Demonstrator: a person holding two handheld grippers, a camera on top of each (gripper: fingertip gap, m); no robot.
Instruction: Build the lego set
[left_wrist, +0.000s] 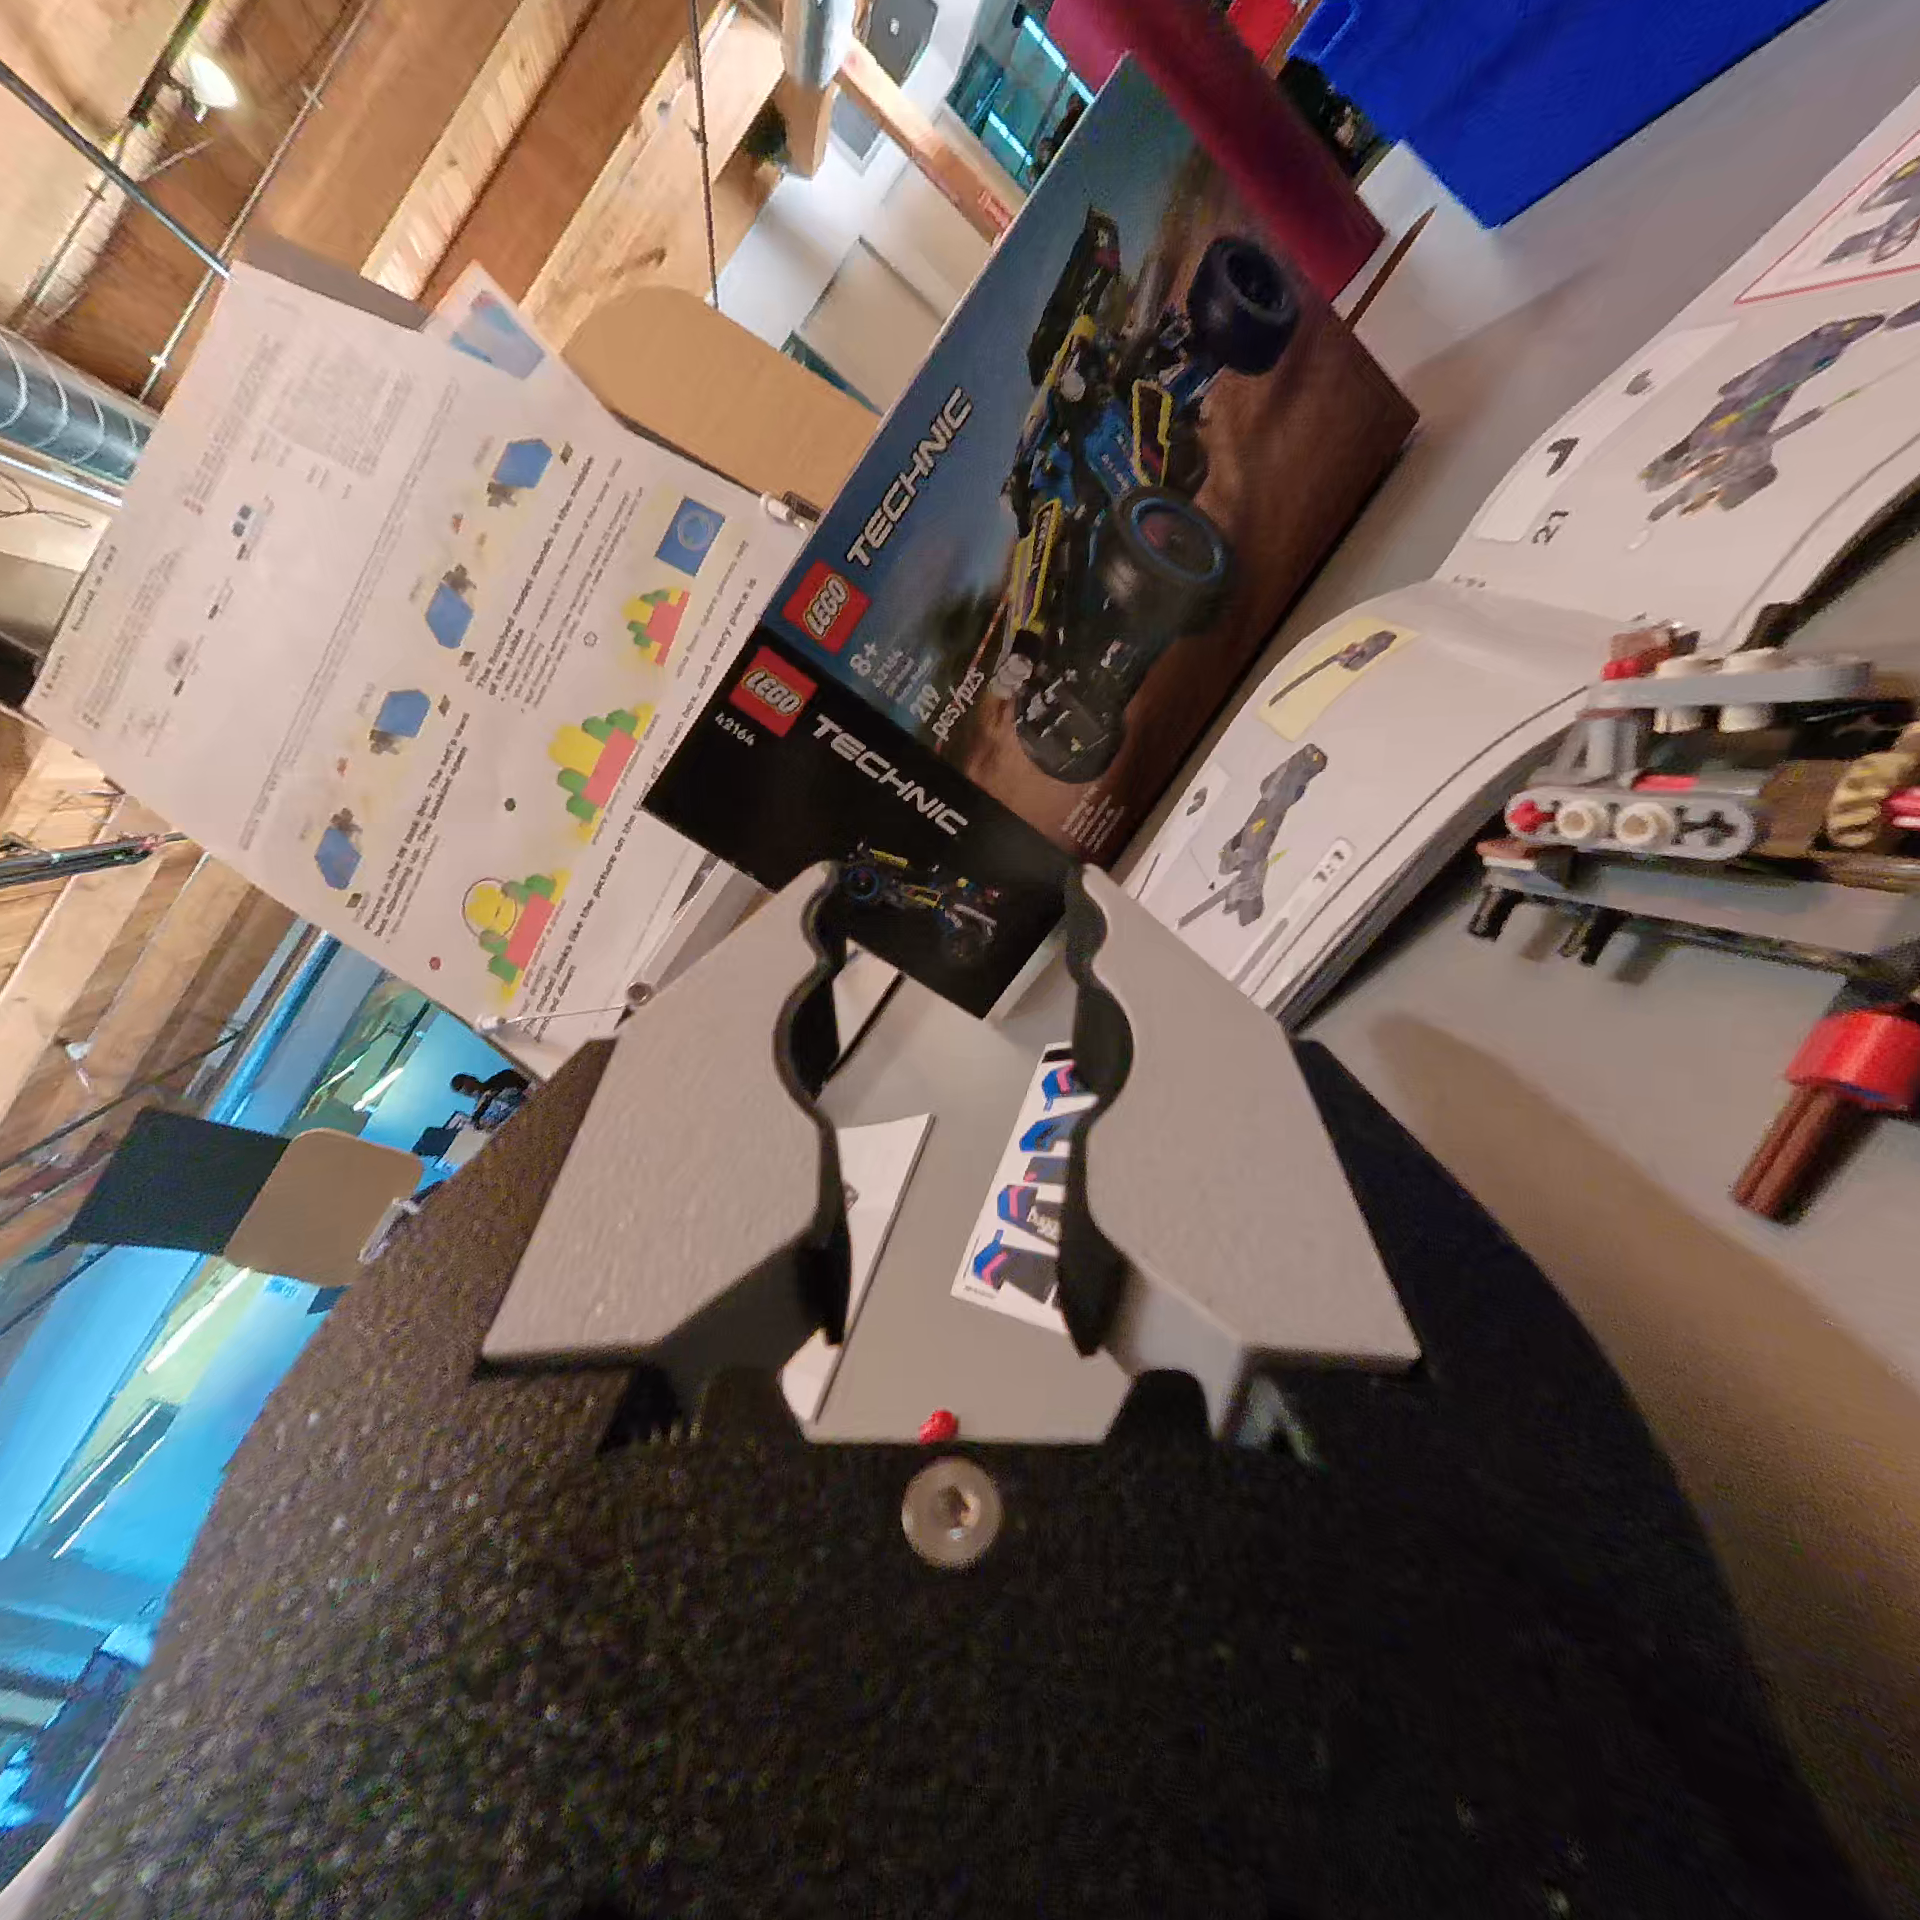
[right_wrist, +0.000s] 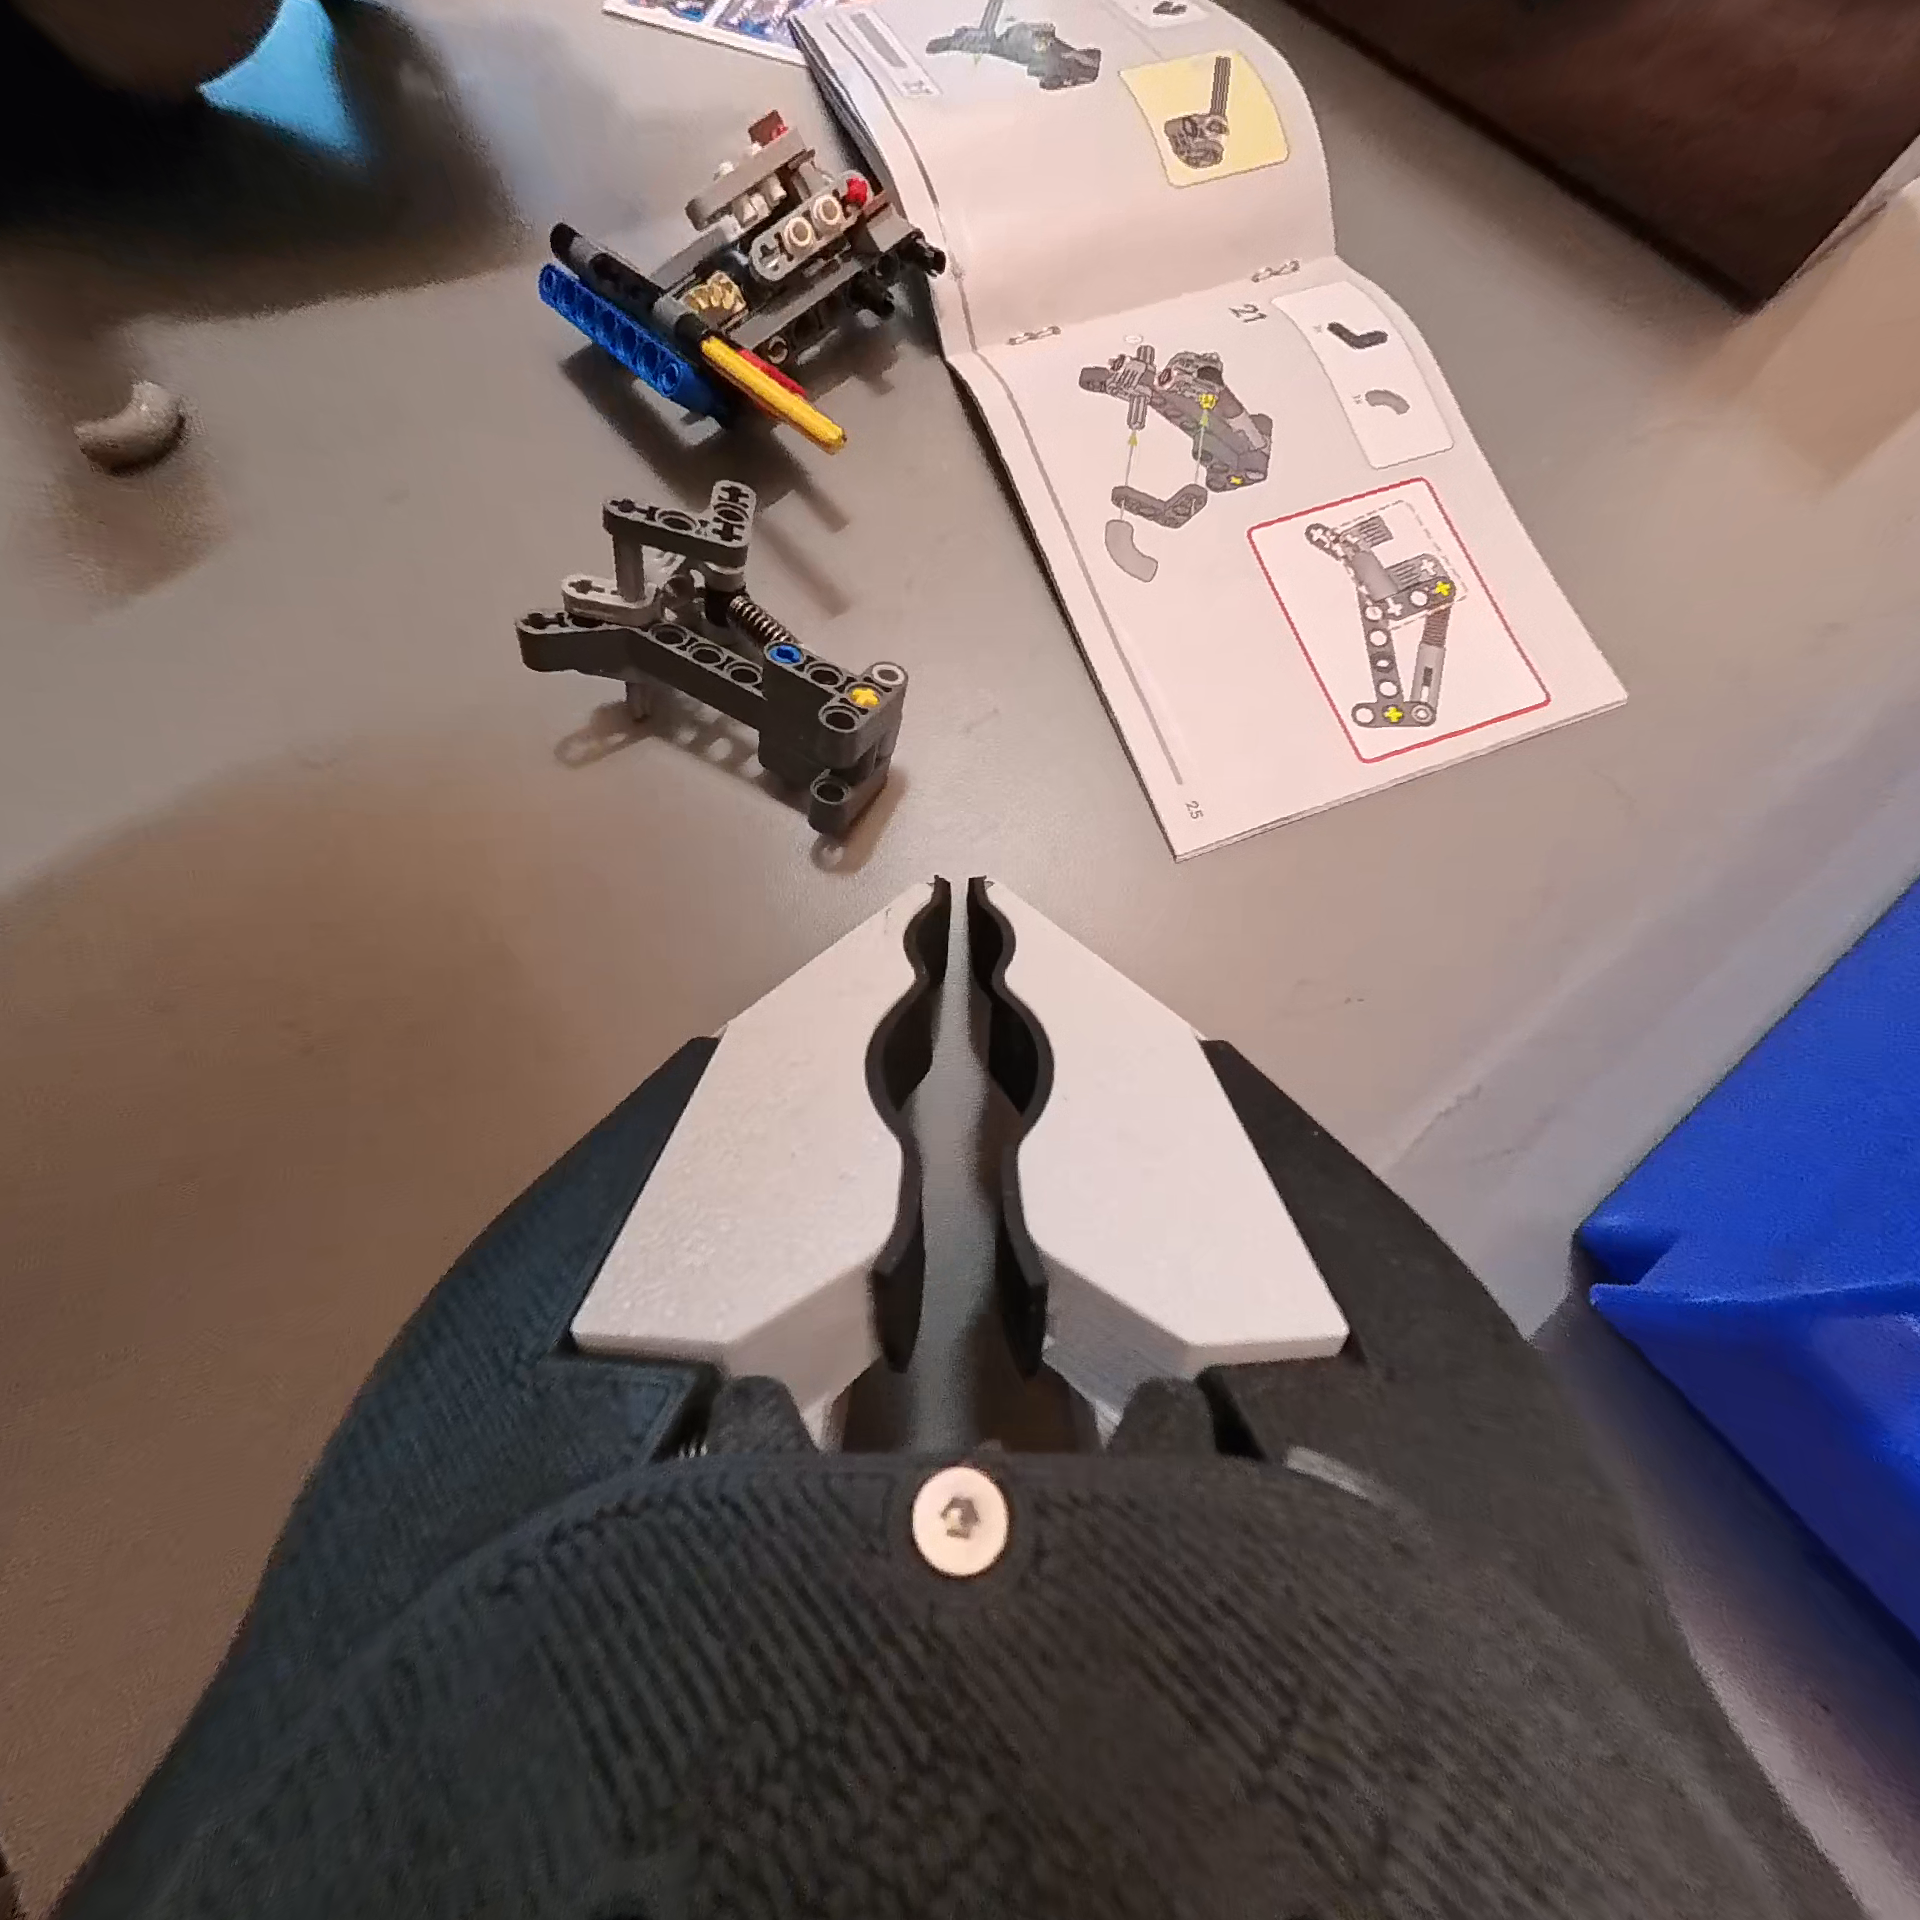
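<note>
Table: matte grey surface (right_wrist: 312, 987), smooth; everything below rests on it.
Set box: printed cardboard box (left_wrist: 1091, 540), standing upright at the far side of the table in the left wrist view, well apart from both grippers.
Instruction booklet: glossy stapled booklet (right_wrist: 1299, 582), lying open with its pages bowed, right of the 2 assemblies and just beside the farther one.
Blue bin: hard blue plastic bin (right_wrist: 1787, 1299) at the right edge, near the right gripper's body.
Larger assembly: grey beamed build (right_wrist: 748, 281) with a blue holed beam and a yellow axle poking toward the camera; ahead and left, far from the fingertips.
Dark sub-assembly: dark grey holed beams with a small coil spring (right_wrist: 717, 644); long axis runs left to right and slightly toward the camera, its stacked right end nearest the tips.
Key relation: the dark sub-assembly lies just ahead and a little left of the right gripper, apart from it; I judge this the nearer arm for a pickup.
Right gripper: (right_wrist: 958, 885) grey wedge fingers with wavy black pads, tips nearly touching, nothing between them.
Left gripper: (left_wrist: 951, 883) same build, tilted toward the box, jaws spread wide, empty, over a sticker sheet (left_wrist: 1023, 1174).
Loose piece: 1 small curved grey part (right_wrist: 133, 421), far left, alone.
</note>
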